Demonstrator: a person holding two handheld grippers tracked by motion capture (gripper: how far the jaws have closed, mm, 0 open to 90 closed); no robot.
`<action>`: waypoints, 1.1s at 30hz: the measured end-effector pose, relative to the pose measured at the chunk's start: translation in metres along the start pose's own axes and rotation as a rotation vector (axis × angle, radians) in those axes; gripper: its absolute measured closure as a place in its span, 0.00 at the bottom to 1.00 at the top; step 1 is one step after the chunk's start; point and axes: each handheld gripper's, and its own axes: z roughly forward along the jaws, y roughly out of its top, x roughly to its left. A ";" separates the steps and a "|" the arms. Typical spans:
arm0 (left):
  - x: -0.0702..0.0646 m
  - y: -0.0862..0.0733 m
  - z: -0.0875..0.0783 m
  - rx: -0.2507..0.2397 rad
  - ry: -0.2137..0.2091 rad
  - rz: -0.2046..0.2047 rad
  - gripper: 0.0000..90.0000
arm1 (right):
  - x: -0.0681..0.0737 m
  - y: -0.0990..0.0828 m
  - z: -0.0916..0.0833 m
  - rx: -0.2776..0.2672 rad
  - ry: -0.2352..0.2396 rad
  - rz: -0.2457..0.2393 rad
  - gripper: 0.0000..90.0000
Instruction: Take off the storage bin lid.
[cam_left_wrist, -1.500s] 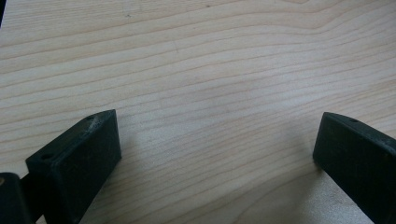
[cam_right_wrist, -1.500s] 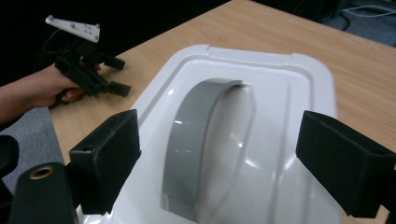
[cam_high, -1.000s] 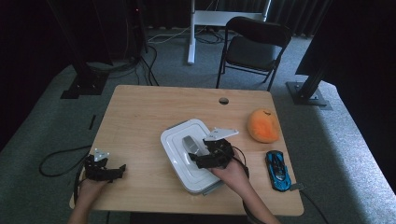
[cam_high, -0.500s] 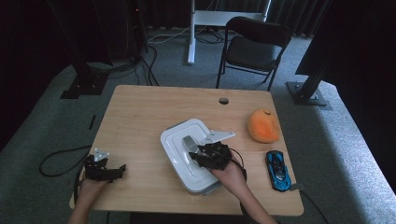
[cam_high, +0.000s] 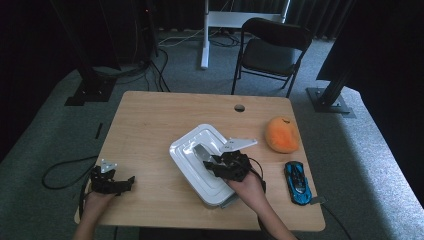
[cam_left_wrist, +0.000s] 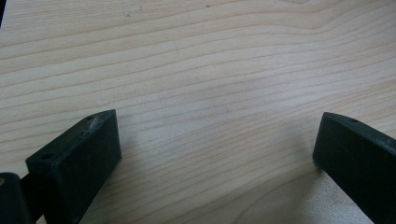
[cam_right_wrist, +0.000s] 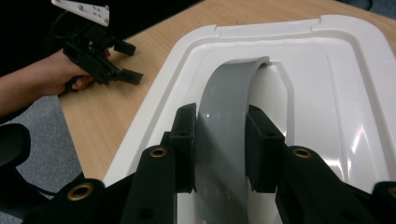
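Note:
A white lidded box lies slantwise in the middle of the table, with a grey arched handle on its lid. My right gripper reaches over the lid from the near right. In the right gripper view its jaws have just been closing, and both pads now press on the sides of the grey handle; the right gripper is shut on it. My left gripper rests at the table's near left corner, open, with bare wood between its fingers. The left gripper also appears far off in the right gripper view.
An orange plush fruit sits right of the box, and a blue toy car lies near the right front edge. The wooden table has a cable hole at the back. A black chair stands behind it.
The right gripper's jaws have drawn in around the grey handle on the lid. The left hand has stayed where it was.

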 end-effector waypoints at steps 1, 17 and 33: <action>0.000 0.000 0.000 0.000 0.000 0.000 0.01 | 0.000 0.001 -0.002 -0.008 0.001 0.002 0.76; 0.000 0.000 0.000 0.001 0.000 0.000 0.01 | -0.011 0.012 -0.023 -0.069 -0.029 0.017 0.76; 0.000 0.000 0.000 0.000 0.000 -0.002 0.01 | -0.035 0.027 -0.035 -0.117 -0.073 0.046 0.76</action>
